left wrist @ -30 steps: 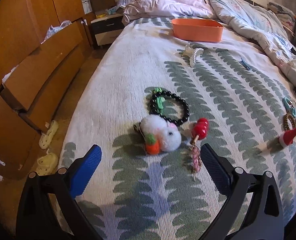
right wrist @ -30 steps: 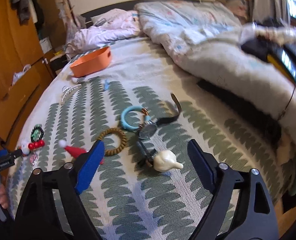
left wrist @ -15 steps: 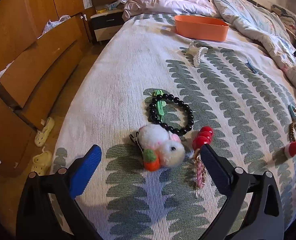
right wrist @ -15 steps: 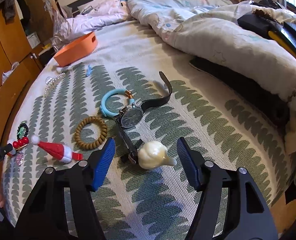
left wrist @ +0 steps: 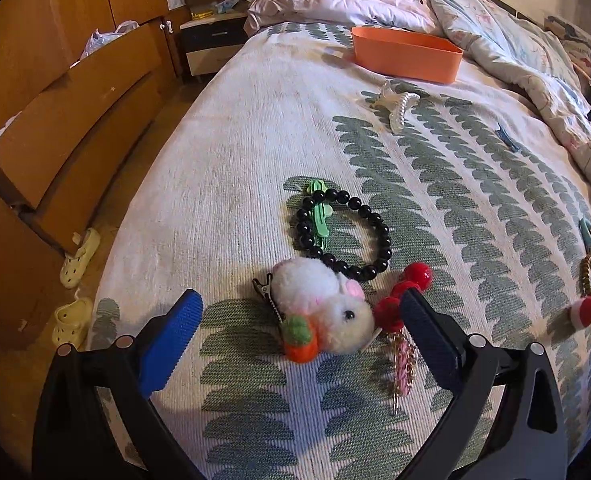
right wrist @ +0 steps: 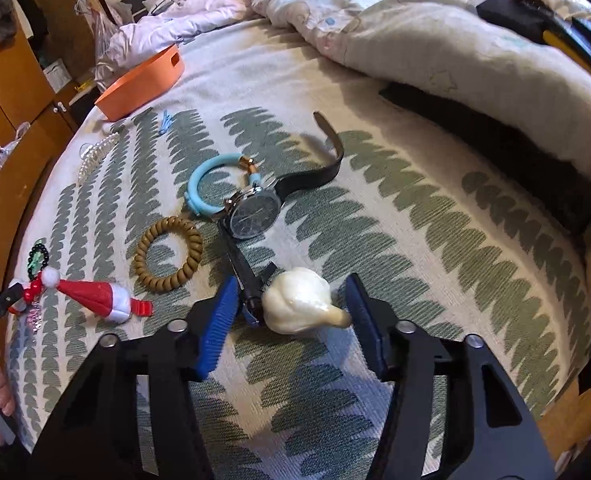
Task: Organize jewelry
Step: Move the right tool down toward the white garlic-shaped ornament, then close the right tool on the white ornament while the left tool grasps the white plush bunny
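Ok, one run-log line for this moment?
right tool: closing around cream clip, not yet gripped | left tool: open over pom-pom clip | orange bin: far

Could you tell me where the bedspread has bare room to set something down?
Free: the stretch between the orange bin and the black bead bracelet. Crowded: around the watch, blue bracelet and coil hair tie.

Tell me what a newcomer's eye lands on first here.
A fluffy white bunny clip holding an orange carrot lies on the leaf-patterned bedspread between the open left claw's fingers, a black bead bracelet just behind it. The right claw, its jaws just closing, brackets a cream shell-shaped clip without touching it. An orange bin waits far up the bed.
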`<state>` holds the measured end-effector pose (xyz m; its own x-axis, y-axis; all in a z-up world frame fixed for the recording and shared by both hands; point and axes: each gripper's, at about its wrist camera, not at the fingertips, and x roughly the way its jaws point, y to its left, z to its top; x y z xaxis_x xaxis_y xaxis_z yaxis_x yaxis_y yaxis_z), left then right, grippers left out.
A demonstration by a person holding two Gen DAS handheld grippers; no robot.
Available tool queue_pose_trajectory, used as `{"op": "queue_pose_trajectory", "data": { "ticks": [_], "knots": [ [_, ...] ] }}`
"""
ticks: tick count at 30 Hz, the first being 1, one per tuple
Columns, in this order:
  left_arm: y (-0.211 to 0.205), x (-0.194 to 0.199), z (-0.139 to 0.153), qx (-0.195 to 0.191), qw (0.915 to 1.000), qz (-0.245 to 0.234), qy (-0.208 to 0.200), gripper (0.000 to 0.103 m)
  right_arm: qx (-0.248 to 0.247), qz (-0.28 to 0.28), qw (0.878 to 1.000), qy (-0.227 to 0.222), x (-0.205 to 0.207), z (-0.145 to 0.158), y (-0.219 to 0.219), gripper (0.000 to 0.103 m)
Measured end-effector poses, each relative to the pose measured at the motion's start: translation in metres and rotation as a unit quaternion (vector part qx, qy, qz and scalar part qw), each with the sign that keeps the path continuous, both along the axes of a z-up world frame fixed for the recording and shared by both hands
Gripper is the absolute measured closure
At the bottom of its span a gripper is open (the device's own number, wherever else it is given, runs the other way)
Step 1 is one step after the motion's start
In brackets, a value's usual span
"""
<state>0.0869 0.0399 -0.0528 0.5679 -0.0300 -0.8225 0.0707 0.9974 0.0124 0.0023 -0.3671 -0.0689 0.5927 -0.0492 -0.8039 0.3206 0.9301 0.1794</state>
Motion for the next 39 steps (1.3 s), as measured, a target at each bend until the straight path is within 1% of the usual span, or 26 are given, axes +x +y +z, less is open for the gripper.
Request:
{"op": "queue_pose_trajectory", "data": {
  "ticks": [5,13,19,21,22,25,30,31,32,34,35,36,37,38,39],
  "knots": [
    [0.0,0.004,-0.006,0.006,1.0,0.005,0.002,0.005,0.016,0.0,1.0,-0.003,-0.002,0.0,-0.003,0.051],
    [0.011,0.009,-0.009,-0.016,0.9996,0.021,0.011,0.005,0.025,-0.001,1.0,-0.006,-0.003,-0.001,-0.004,0.053],
    [0.014,0.004,-0.004,-0.017,0.9997,0.02,-0.002,0.005,0.03,-0.002,0.999,-0.013,-0.006,0.001,-0.004,0.054],
    [0.015,0.004,-0.005,-0.022,0.9995,0.021,0.0,0.011,0.029,-0.002,0.999,-0.013,-0.007,0.001,-0.003,0.054],
    [0.016,0.004,-0.006,-0.026,0.9995,0.019,0.003,0.017,0.03,-0.002,0.999,-0.014,-0.007,0.001,-0.004,0.054],
    [0.017,0.006,-0.009,-0.036,0.9991,0.018,0.012,0.02,0.031,-0.001,0.999,-0.014,-0.006,0.002,-0.003,0.054],
    [0.014,0.006,-0.009,-0.032,0.9993,0.015,0.009,0.025,0.032,0.001,0.999,-0.013,-0.007,0.002,-0.003,0.055],
    [0.014,0.005,-0.009,-0.033,0.9993,0.014,0.008,0.029,0.031,0.001,0.999,-0.014,-0.007,0.002,-0.003,0.055],
    [0.013,0.005,-0.008,-0.035,0.9993,0.01,0.007,0.036,0.031,0.001,0.999,-0.015,-0.007,0.003,-0.003,0.055],
    [0.011,0.004,-0.007,-0.035,0.9994,0.005,0.006,0.041,0.031,0.001,0.999,-0.019,-0.009,0.004,-0.003,0.056],
    [0.01,0.003,-0.007,-0.035,0.9994,0.002,0.005,0.045,0.031,0.001,0.999,-0.022,-0.01,0.006,-0.003,0.056],
    [0.009,0.004,-0.007,-0.034,0.9994,0.001,0.006,0.045,0.032,0.001,0.999,-0.025,-0.011,0.006,-0.003,0.056],
    [0.009,0.004,-0.007,-0.033,0.9994,0.002,0.005,0.045,0.033,0.001,0.999,-0.028,-0.012,0.008,-0.003,0.057],
    [0.009,0.004,-0.007,-0.034,0.9994,0.002,0.005,0.046,0.033,0.0,0.999,-0.031,-0.013,0.009,-0.004,0.069],
    [0.01,0.004,-0.007,-0.038,0.9993,0.001,0.005,0.047,0.034,-0.001,0.999,-0.037,-0.014,0.011,-0.005,0.071]
  ]
}}
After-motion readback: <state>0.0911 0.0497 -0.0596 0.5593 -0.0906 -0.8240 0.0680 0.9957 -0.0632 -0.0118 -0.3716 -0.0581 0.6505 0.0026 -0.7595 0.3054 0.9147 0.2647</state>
